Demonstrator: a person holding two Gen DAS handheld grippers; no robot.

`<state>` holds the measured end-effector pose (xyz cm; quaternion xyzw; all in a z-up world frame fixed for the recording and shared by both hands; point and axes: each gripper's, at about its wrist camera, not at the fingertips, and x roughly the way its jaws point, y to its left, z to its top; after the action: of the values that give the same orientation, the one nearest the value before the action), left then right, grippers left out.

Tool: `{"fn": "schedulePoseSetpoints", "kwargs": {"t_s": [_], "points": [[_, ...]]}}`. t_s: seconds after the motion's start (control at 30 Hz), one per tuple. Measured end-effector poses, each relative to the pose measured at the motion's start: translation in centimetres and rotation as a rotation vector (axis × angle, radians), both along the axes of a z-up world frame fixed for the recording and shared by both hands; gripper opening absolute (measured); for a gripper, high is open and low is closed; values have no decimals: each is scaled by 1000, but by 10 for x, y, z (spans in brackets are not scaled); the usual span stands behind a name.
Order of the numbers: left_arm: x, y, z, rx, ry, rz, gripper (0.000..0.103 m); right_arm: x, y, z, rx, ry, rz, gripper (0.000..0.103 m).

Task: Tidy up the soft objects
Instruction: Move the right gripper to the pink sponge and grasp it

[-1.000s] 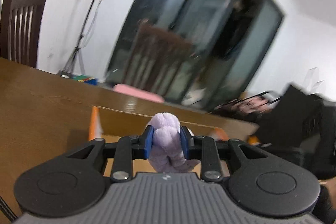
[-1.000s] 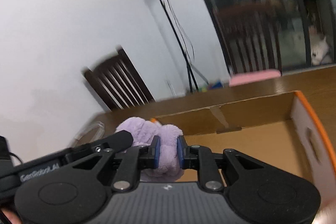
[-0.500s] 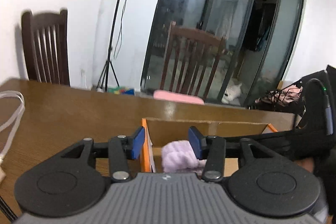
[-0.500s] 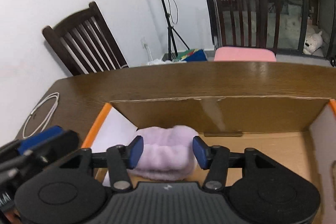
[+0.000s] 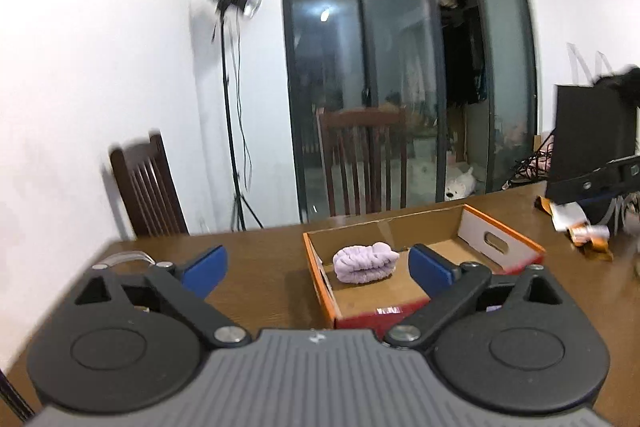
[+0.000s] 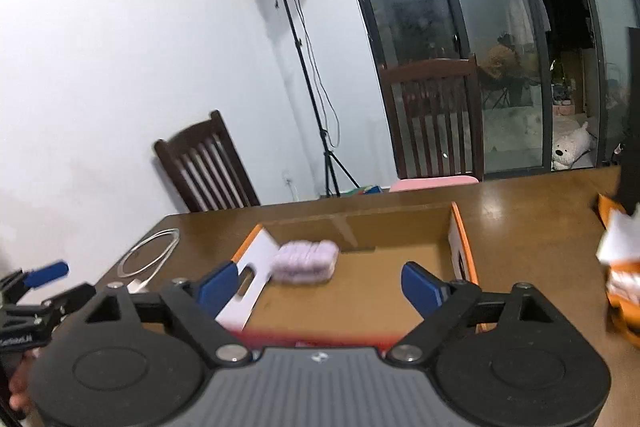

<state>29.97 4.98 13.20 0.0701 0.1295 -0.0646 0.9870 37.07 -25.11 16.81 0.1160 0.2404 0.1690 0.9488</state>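
Nearest, the left gripper and the right gripper both hang released, jaws spread wide and holding nothing, above the near edge of the cardboard box. Beyond them the purple plush roll lies folded on the box floor by its left wall. To finish cleanly, lift both grippers straight clear without snagging the wall, so the roll keeps its fold.
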Motion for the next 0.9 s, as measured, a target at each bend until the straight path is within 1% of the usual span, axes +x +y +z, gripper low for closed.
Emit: {"fn": "schedulePoseSetpoints", "kwargs": {"t_s": [0.07,0.13,0.2,0.23,0.3,0.37,0.4,0.53,0.6,0.67,0.77,0.83,0.9], "points": [[-39,-7,-8,21,-42,-5,103,-38,-2,-9,-9,-47,5,103],[-75,-13,-18,21,-67,-3,103,-74,-1,-21,-37,-88,-1,103],[-108,-15,-32,4,-91,-4,103,-107,0,-33,-66,-122,-8,103],[-126,-18,-40,-10,-91,7,103,-124,1,-40,-70,-143,-15,103],[-147,-17,-52,-45,-79,13,103,-154,4,-54,-69,-176,-16,103],[-168,-16,-65,-81,-53,15,103,-182,7,-70,-70,-191,-3,103],[-177,-15,-70,-90,-41,17,103,-190,9,-78,-69,-192,2,103],[-196,-18,-85,-101,-3,33,103,-226,10,-107,-109,-173,6,103],[-198,-21,-88,-90,7,34,103,-242,8,-120,-140,-178,15,103],[-199,-20,-92,-76,5,40,103,-250,7,-131,-143,-184,45,103],[-194,-23,-96,-79,25,28,103,-260,7,-141,-119,-163,78,103],[-190,-24,-98,-96,38,18,103,-263,11,-143,-128,-161,94,103],[-181,-25,-102,-99,51,32,103,-263,19,-144,-146,-160,107,103]]}}
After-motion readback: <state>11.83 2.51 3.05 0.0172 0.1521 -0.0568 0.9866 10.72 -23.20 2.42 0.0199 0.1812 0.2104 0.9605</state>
